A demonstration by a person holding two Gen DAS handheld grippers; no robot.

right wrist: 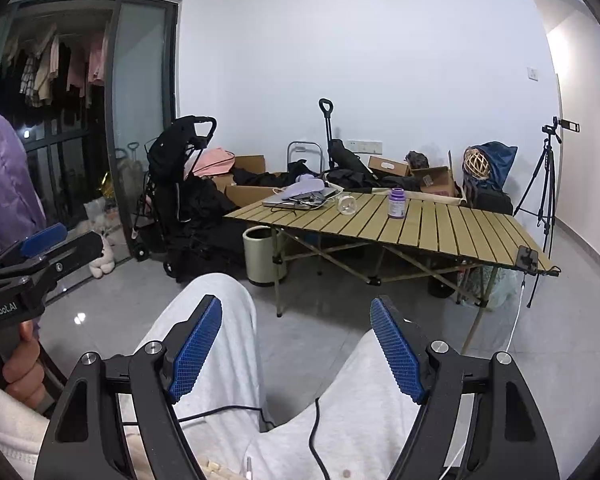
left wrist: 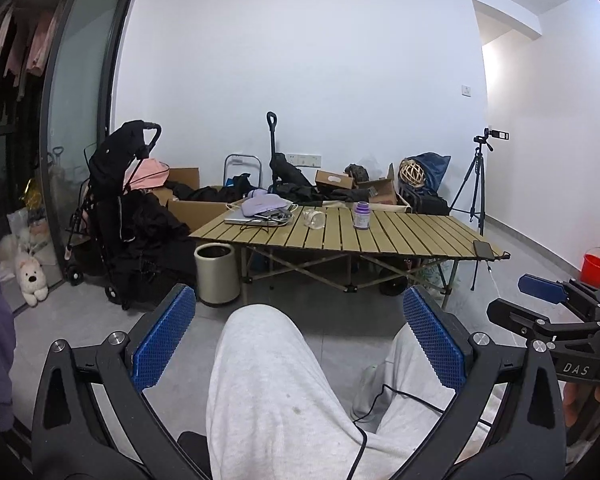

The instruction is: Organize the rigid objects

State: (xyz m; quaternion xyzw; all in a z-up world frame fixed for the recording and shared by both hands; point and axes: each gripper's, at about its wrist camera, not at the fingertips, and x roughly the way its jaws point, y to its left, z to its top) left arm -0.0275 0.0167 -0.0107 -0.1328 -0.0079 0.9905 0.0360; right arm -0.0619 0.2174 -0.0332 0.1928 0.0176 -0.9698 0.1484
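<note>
A purple-capped bottle [left wrist: 361, 216] stands on the slatted wooden folding table [left wrist: 412, 236] far ahead; it also shows in the right wrist view [right wrist: 396, 203]. A clear glass jar [left wrist: 313, 219] lies on its side left of the bottle, and shows in the right wrist view [right wrist: 347, 204] too. My left gripper [left wrist: 300, 312] is open and empty, held low over the person's grey-trousered knee. My right gripper [right wrist: 296, 328] is open and empty, also over the lap. Both are well short of the table.
A laptop with a lilac cloth and cables [left wrist: 260, 210] lies at the table's far left. A phone [left wrist: 483, 248] sits at its right edge. A cream bin [left wrist: 217, 274], a black stroller [left wrist: 116, 208], cardboard boxes, a tripod [left wrist: 476, 192] and a red bucket [left wrist: 596, 268] stand around.
</note>
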